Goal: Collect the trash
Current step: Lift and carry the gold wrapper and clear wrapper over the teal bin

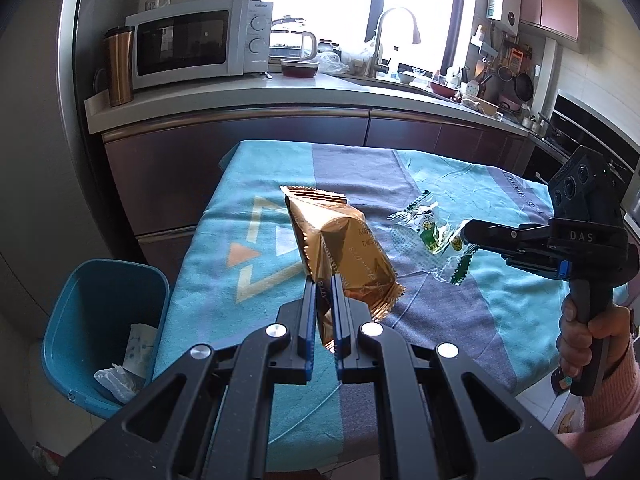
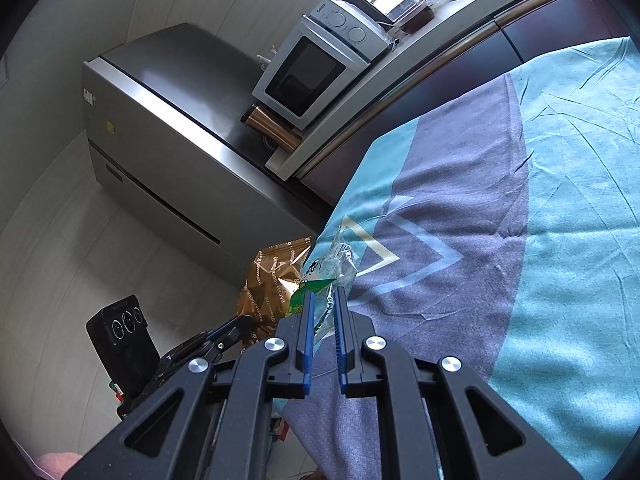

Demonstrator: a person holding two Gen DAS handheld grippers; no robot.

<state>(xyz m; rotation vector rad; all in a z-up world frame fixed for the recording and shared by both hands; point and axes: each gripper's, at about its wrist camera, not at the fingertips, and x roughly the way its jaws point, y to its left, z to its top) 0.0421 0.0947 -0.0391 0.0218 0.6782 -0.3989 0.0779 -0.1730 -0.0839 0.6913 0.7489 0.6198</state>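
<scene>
My left gripper is shut on the lower corner of a gold foil snack wrapper, which stands tilted above the teal and purple tablecloth. To the right, my right gripper, held by a hand, is shut on a clear wrapper with green print. In the right wrist view the right gripper pinches that clear wrapper between its blue pads. The gold wrapper and the left gripper show just left of it, near the table's corner.
A blue bin with crumpled paper inside stands on the floor left of the table. Behind the table runs a counter with a microwave, a copper tumbler, a kettle and a sink. A steel fridge stands at the left.
</scene>
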